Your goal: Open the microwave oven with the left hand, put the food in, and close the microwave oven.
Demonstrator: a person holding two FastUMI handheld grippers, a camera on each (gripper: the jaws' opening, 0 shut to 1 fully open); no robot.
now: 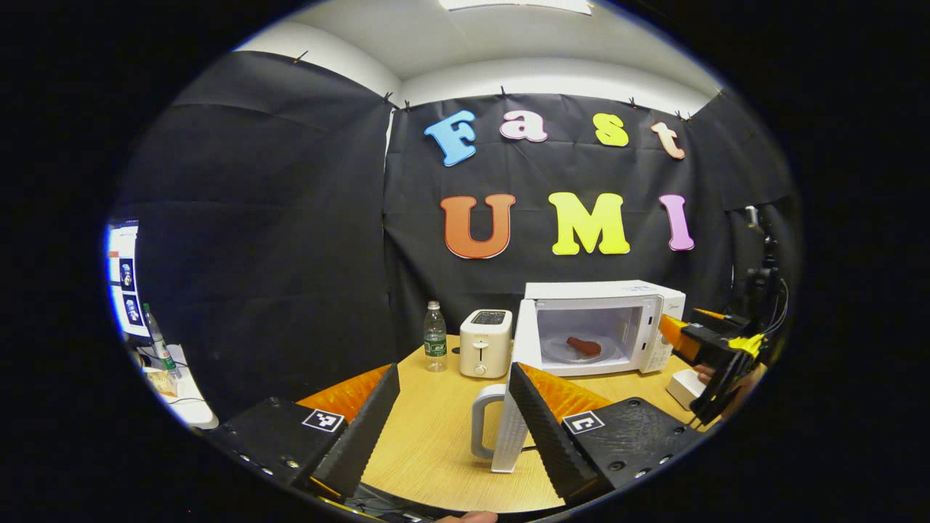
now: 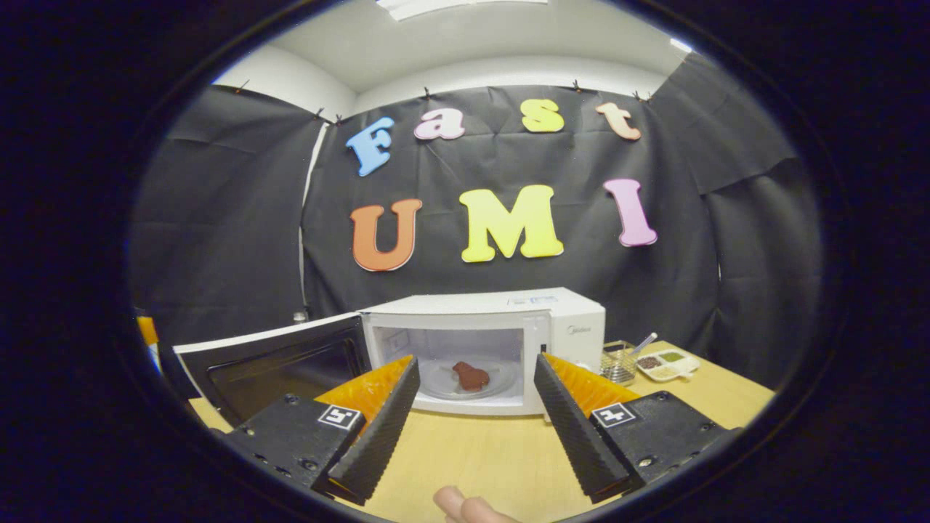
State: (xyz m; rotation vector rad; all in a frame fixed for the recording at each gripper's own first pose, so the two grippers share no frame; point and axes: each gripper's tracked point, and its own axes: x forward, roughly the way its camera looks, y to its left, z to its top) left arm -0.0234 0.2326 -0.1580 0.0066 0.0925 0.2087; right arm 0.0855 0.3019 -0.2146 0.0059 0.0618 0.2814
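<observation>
The food (image 2: 471,375) is lying on the plate inside the microwave (image 2: 494,349), ahead of the right gripper (image 2: 472,428), whose fingers are standing apart, empty. The left gripper (image 1: 450,428) is gaping beside the door (image 1: 501,428), perhaps readying to push it closed.

Pale wood-grain table (image 2: 494,457) with a smooth matt top, glossy white microwave (image 2: 574,327) casing, clear plastic bottle (image 1: 434,335), ribbed gripper fingers (image 2: 378,428), matt black cloth wall (image 2: 232,218)

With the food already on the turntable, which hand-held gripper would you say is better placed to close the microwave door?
Left, probably. The door stands open with its handle just before the left hand-held gripper, whose jaws are open and empty. The right hand-held gripper faces the cavity and the food, with the door off to one side.
</observation>
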